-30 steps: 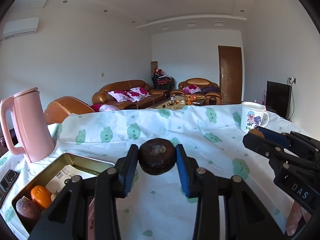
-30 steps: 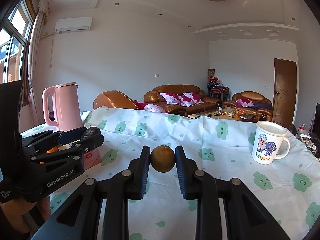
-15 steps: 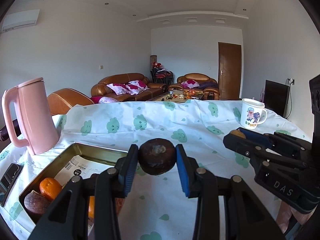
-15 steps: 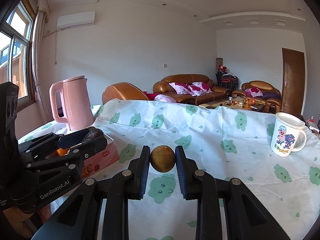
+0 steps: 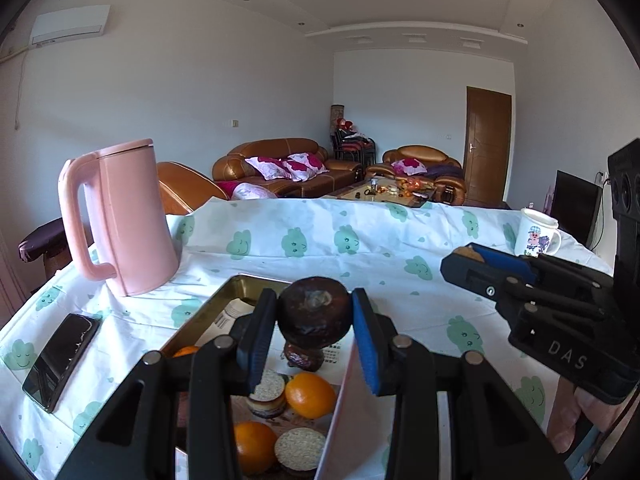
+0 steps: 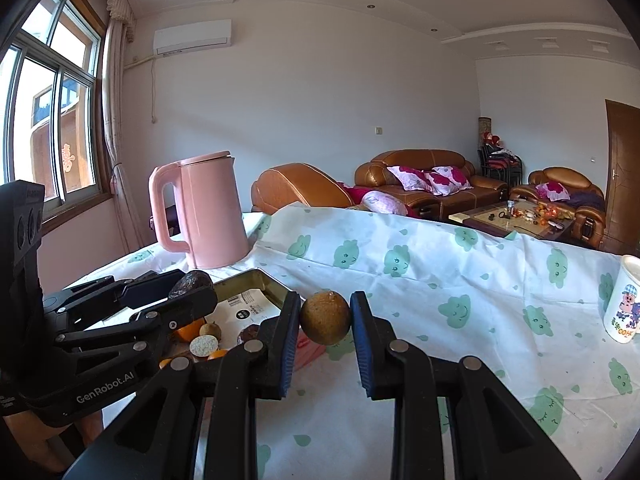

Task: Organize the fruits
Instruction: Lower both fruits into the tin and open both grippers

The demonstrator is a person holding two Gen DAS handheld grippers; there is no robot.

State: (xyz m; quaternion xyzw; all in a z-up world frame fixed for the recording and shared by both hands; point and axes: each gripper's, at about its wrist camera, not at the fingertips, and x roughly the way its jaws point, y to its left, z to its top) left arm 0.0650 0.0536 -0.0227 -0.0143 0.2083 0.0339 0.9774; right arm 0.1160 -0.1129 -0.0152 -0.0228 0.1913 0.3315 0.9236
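Now the left gripper (image 5: 314, 320), clamped on a dark fruit (image 5: 315, 312), hovers over the tin tray (image 5: 256, 282) near the table's left edge. Right gripper (image 6: 325, 324) grips a brown fruit (image 6: 325, 317) just beside the tray. Next call: lower and release into a free spot among the oranges (image 5: 311, 395).

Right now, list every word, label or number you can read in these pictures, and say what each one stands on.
"DAS": on the right gripper body, seen from the left wrist.
"GenRobot.AI": on the left gripper body, seen from the right wrist.
Mug: coloured letters under the cartoon, cut off at the frame edge, not readable.
Paper sheet in the tin: print too small to read.
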